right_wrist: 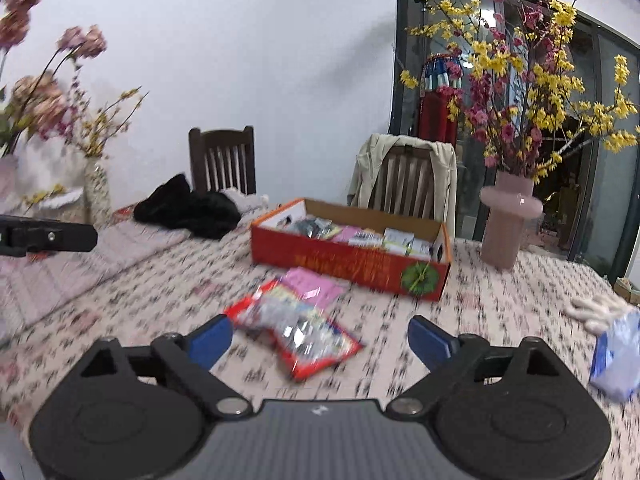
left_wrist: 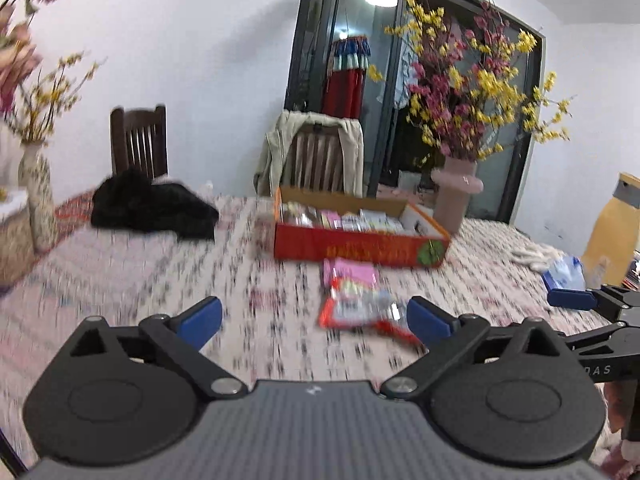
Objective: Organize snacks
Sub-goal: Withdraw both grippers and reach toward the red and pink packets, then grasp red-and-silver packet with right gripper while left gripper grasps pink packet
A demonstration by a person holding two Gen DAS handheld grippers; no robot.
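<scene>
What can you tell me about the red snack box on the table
The red cardboard box is a shallow open-topped tray with plain brown inner walls, gold print along its long side and a green round emblem near one corner. It sits flat on the floral tablecloth, holding rows of small snack packets. A pink packet lies just in front of it; contact is unclear.

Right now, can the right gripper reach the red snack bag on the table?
Probably yes: the right gripper is open, the red snack bag lies flat just ahead of it, and nothing stands between them.

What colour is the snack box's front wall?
Red, with gold lettering and a green emblem: the snack box, best seen in the right wrist view.
</scene>
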